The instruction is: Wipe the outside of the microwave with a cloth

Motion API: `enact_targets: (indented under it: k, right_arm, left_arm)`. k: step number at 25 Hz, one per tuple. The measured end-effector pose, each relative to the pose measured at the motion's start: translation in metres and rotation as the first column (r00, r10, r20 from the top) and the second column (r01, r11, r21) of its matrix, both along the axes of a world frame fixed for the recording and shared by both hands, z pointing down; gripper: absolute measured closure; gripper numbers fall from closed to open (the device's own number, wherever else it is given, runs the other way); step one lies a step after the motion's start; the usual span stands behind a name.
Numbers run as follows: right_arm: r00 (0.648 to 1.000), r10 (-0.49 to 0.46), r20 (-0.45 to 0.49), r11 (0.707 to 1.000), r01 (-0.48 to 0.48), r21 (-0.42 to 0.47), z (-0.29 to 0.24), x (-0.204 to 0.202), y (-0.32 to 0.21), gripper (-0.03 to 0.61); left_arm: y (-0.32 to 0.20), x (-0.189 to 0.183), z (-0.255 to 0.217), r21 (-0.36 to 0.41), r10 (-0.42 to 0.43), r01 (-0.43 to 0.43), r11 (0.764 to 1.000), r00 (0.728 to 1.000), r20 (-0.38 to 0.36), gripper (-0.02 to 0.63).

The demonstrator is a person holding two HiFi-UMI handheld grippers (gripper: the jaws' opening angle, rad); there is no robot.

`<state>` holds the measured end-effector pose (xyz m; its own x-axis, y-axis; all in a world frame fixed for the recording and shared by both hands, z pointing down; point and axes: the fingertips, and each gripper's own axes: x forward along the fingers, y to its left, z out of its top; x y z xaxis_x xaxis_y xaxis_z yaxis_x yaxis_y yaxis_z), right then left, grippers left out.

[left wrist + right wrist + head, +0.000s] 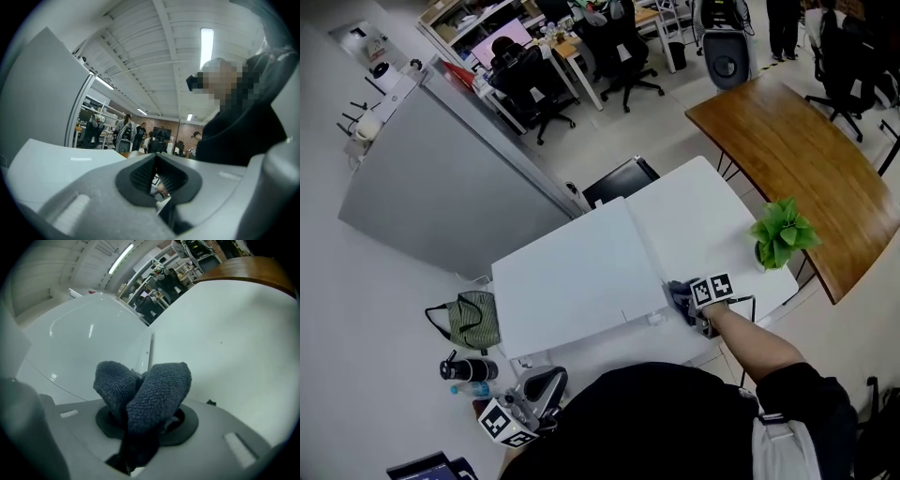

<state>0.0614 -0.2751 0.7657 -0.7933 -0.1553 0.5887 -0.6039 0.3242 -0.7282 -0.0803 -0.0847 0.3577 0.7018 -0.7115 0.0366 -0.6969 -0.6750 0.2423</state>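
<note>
Dark blue-grey towelling cloth (150,390), bunched in two folds, sits clamped between the jaws of the right tool (143,423) and touches the near right corner of the white microwave (572,277), where it meets the white surface (703,220). Left tool (157,174) hangs low beside the person's body, well apart from the microwave, jaws nearly together on nothing.
</note>
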Motion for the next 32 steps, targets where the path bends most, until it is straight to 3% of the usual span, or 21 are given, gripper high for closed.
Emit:
enact_targets:
  k: [8, 12, 15, 17, 23, 25, 28, 32]
  right_arm:
    - [0.973, 0.178, 0.144, 0.972, -0.196, 0.126, -0.084, 0.037, 0.002, 0.46]
    - [0.954, 0.242, 0.179, 0.923, -0.283, 0.261, -0.151, 0.061, 0.021, 0.46]
    - [0.937, 0.257, 0.238, 0.883, -0.328, 0.337, -0.203, 0.056, 0.071, 0.46]
    - [0.921, 0.247, 0.302, 0.87, -0.347, 0.349, -0.233, 0.042, 0.116, 0.459]
    - [0.876, 0.133, 0.464, 0.885, -0.316, 0.343, -0.307, 0.007, 0.231, 0.459]
    - [0.87, 0.088, 0.486, 0.877, -0.299, 0.377, -0.331, 0.012, 0.252, 0.458]
    - [0.83, 0.026, 0.556, 0.865, -0.298, 0.404, -0.37, 0.026, 0.275, 0.457]
    - [0.821, -0.082, 0.564, 0.833, -0.254, 0.491, -0.391, 0.075, 0.304, 0.457]
  left_arm:
    - [0.058, -0.034, -0.017, 0.079, -0.032, 0.037, 0.996, 0.997, -0.064, 0.611]
    - [0.108, -0.056, -0.02, 0.117, -0.038, 0.049, 0.992, 0.995, -0.093, 0.611]
    - [0.152, -0.073, -0.014, 0.108, -0.027, 0.037, 0.993, 0.996, -0.09, 0.611]
    - [0.181, -0.078, -0.007, 0.102, 0.0, 0.011, 0.995, 0.994, -0.109, 0.611]
    - [0.23, -0.062, -0.001, 0.102, 0.112, -0.096, 0.99, 0.979, -0.17, 0.611]
    - [0.241, -0.051, -0.008, 0.115, 0.131, -0.114, 0.987, 0.979, -0.157, 0.611]
    - [0.254, -0.027, -0.018, 0.133, 0.136, -0.118, 0.984, 0.981, -0.137, 0.611]
    - [0.272, 0.045, -0.015, 0.137, 0.124, -0.107, 0.985, 0.984, -0.124, 0.611]
